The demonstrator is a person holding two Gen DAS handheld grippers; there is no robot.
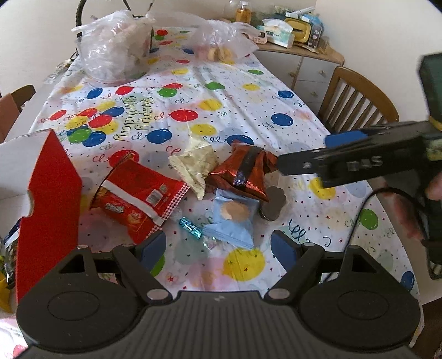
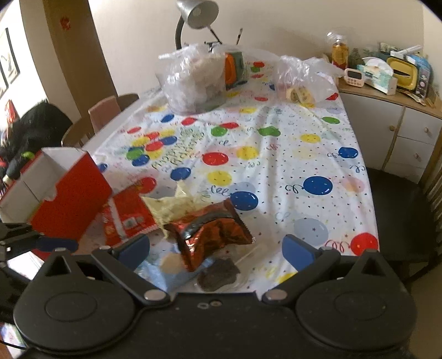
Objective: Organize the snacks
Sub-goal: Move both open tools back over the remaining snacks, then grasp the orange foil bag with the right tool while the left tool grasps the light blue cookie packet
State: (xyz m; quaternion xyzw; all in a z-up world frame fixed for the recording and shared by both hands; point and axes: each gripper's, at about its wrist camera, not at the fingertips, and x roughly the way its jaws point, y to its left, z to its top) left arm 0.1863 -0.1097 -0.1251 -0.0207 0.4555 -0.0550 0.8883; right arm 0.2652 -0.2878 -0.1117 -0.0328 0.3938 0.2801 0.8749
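Snacks lie in a heap on the balloon tablecloth [image 1: 276, 91]: a red snack bag [image 1: 138, 198], a cream wrapper [image 1: 193, 165], a copper foil packet [image 1: 243, 171], a light blue cookie packet [image 1: 234, 218], a teal candy [image 1: 190, 227] and a dark cookie in clear wrap [image 1: 273, 204]. An open red box [image 1: 52, 193] stands at the left. My left gripper [image 1: 218, 248] is open just short of the blue packet. My right gripper [image 2: 216, 250] is open over the copper foil packet [image 2: 212, 232], with its pads clear of it. It also shows as the right gripper [image 1: 312, 150] coming in from the right.
Two clear plastic bags [image 1: 113, 52] [image 1: 218, 44] with food sit at the table's far end. A wooden chair [image 1: 356, 96] stands at the right edge. A cluttered sideboard [image 2: 386, 116] is behind it, and a desk lamp [image 2: 197, 11] rises at the back.
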